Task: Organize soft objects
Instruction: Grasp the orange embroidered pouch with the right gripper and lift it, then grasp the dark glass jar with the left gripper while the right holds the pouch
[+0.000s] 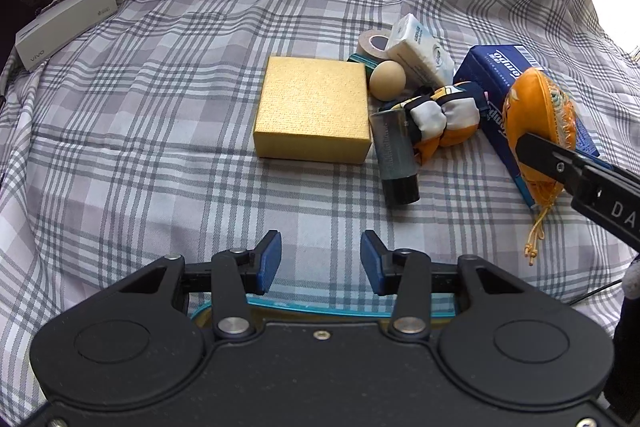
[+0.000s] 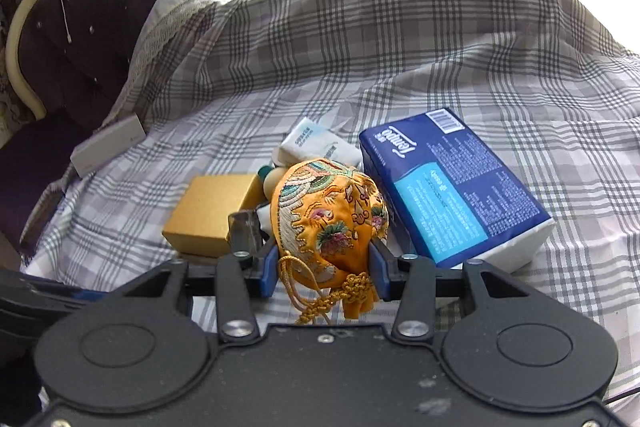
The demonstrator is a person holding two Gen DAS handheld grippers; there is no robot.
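Note:
My right gripper point(image 2: 324, 267) is shut on an orange embroidered pouch point(image 2: 326, 223) and holds it above the bed; the pouch also shows in the left wrist view point(image 1: 536, 123) with the right gripper's finger point(image 1: 560, 163) on it. A blue Tempo tissue pack point(image 2: 452, 187) lies just right of it, also in the left wrist view point(image 1: 488, 67). A knotted orange, white and dark cloth point(image 1: 444, 115) lies between a dark tube point(image 1: 394, 159) and the pack. A small white tissue pack point(image 1: 420, 51) lies behind. My left gripper point(image 1: 320, 261) is open and empty, near the front.
A gold box point(image 1: 314, 109) sits mid-bed on the plaid sheet point(image 1: 160, 147), with a beige ball point(image 1: 387, 75) and a tape roll point(image 1: 372, 45) beside it. A white vivo box point(image 1: 64, 25) lies at the far left edge. A padded headboard point(image 2: 72, 27) stands behind.

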